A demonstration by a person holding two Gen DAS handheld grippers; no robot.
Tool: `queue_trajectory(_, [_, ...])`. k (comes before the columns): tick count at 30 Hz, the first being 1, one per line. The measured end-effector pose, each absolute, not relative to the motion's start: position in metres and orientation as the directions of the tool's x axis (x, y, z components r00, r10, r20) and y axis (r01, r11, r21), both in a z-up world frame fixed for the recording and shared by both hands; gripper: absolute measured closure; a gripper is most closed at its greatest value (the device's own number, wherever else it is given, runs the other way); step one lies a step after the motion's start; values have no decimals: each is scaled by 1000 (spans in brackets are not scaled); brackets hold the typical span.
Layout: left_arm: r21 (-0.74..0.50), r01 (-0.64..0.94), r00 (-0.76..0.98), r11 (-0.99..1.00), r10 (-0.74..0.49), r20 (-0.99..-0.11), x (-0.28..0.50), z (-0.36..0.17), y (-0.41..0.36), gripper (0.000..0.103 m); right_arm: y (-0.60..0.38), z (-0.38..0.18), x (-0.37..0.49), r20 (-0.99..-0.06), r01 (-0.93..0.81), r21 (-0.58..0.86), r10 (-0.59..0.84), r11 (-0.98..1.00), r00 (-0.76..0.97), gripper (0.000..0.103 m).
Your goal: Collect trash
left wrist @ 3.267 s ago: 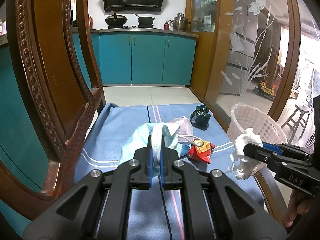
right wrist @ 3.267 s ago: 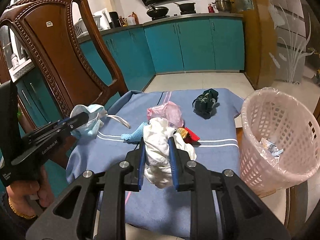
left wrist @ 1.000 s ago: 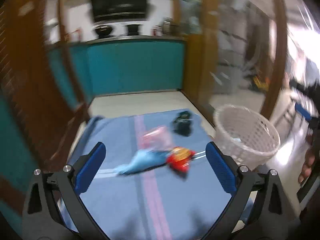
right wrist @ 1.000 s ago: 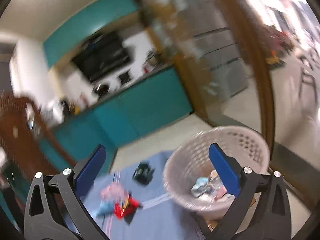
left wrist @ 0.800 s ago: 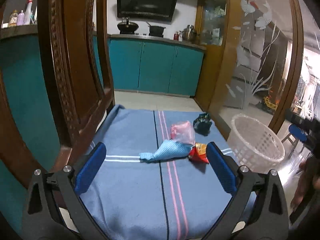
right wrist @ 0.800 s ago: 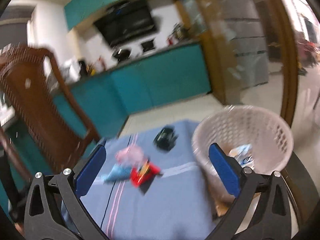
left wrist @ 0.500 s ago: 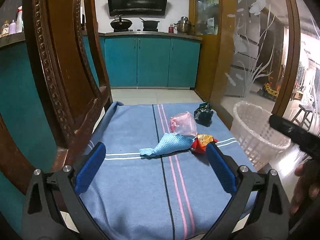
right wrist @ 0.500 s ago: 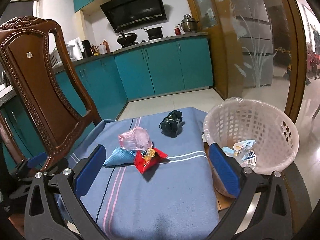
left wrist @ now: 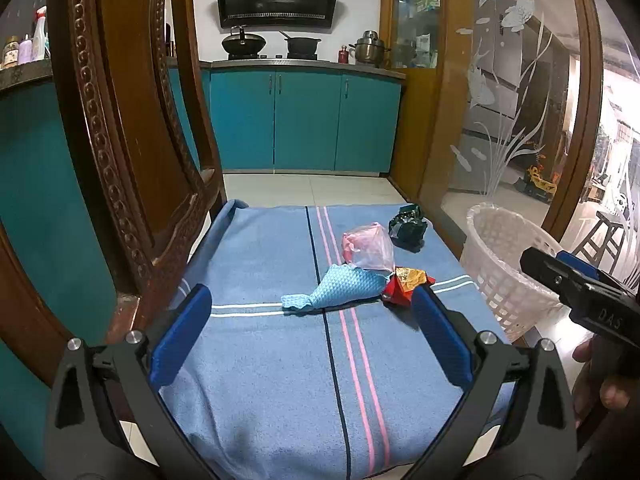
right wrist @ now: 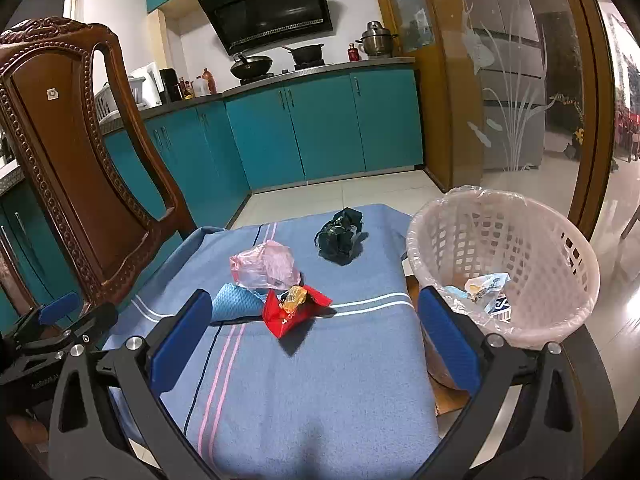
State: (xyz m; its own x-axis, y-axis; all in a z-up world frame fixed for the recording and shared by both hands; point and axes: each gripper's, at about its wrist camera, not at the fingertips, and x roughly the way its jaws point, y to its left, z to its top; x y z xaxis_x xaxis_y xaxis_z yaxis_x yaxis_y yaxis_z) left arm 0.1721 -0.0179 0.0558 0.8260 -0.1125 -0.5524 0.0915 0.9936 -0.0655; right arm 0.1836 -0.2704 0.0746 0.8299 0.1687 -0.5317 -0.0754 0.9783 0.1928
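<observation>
On the blue striped cloth [left wrist: 280, 360] lie a light blue rag [left wrist: 336, 290], a pink plastic bag [left wrist: 366, 246], a red and gold wrapper [left wrist: 404, 284] and a dark green crumpled bag [left wrist: 408, 226]. They show in the right wrist view too: rag [right wrist: 236, 304], pink bag [right wrist: 266, 266], wrapper [right wrist: 294, 308], green bag [right wrist: 340, 236]. My left gripper [left wrist: 310, 344] is open and empty, short of the rag. My right gripper [right wrist: 312, 344] is open and empty, short of the wrapper. The pink mesh basket [right wrist: 508, 264] at the right holds several scraps.
A carved wooden chair back [right wrist: 68, 152] rises at the left of the cloth. Teal kitchen cabinets [left wrist: 304, 120] stand behind. The basket [left wrist: 504, 272] sits off the cloth's right edge. A frosted glass partition [left wrist: 512, 100] is at the right.
Both grippers have opened and let go of the face mask and white tissue, which are gone from the cloth. Both have swung back from the basket and face the cloth, now steady.
</observation>
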Motion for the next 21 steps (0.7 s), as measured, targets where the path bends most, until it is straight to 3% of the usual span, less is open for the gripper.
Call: queue_trajectory(21, [-14, 134, 790, 991, -116, -603, 200, 34, -38, 3, -272, 74, 184, -538, -63, 209, 169, 976, 826, 3])
